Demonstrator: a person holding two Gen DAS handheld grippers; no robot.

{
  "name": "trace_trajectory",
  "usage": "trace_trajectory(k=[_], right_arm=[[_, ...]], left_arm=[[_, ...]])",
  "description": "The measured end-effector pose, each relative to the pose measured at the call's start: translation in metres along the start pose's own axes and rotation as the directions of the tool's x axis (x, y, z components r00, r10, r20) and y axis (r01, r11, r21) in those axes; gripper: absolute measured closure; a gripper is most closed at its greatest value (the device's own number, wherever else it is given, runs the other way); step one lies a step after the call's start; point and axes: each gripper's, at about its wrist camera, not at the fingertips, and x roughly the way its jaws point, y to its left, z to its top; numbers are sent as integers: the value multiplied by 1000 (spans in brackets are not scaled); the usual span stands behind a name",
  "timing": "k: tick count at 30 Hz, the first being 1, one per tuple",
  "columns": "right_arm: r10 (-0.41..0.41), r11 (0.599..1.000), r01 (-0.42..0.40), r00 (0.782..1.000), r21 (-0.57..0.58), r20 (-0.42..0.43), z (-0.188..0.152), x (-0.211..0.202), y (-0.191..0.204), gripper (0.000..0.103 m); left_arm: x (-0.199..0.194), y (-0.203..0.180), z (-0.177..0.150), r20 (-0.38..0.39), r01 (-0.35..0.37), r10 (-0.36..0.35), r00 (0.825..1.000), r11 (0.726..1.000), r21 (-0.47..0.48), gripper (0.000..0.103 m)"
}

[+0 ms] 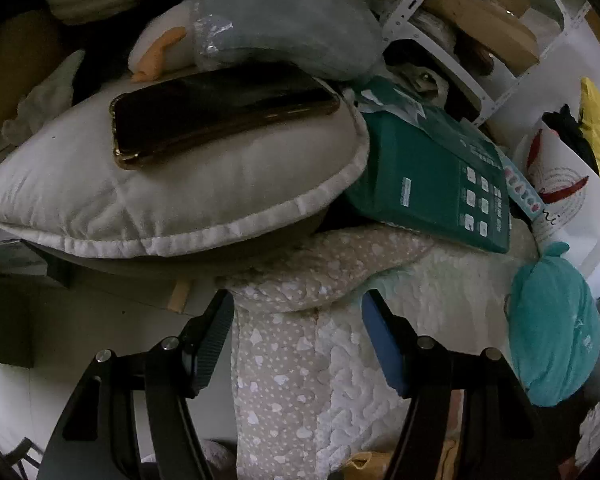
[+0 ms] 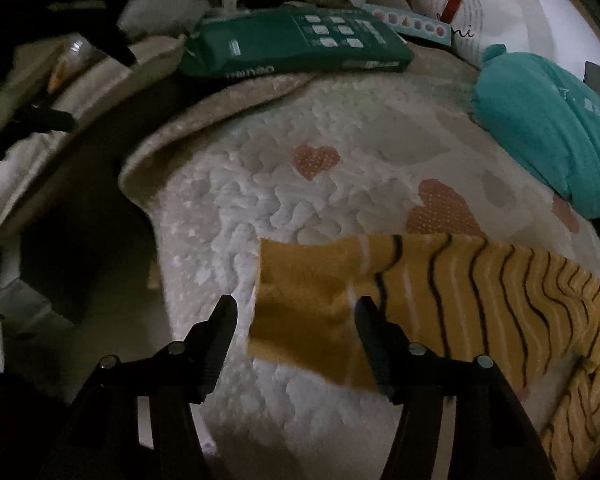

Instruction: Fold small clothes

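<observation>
The yellow garment (image 2: pixel 440 300) is spread on the quilt (image 2: pixel 300 200), its plain hem between the wide, empty jaws of the right gripper (image 2: pixel 296 312); the left gripper (image 1: pixel 298 304), also open, holds nothing, so the hem edge is best pinched squarely.

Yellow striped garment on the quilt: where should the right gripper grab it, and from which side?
Take the plain yellow flap's free left edge, which lies flat on the white quilt between the open right gripper fingers. Come down from above, slightly from the left, so one finger slides under that edge. The striped garment runs away to the right, so this edge is the nearest loose end to pinch.
</observation>
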Motion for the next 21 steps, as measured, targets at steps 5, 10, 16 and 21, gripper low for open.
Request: trace_trajectory(k=[5,10,16,21], right_arm=[[5,979,2,999,206,-34,13,-2,-43,94],[-48,895,-7,993,445,112,8,-88,-149,94],[-323,673,171,943,719,77,-88,-203,-326,94],[-435,404,285,896,869,-91,-194,-248,-424,94]], left_arm=[[-1,-15,-9,-7,20,-19,1000,998,53,37],[-2,-54,-36,-34,69,-64,997,982,177,37],[-6,-117,-91,-125,170,-134,983,919,356,37],[-8,-172,-155,-214,242,-152,965,828,506,37]])
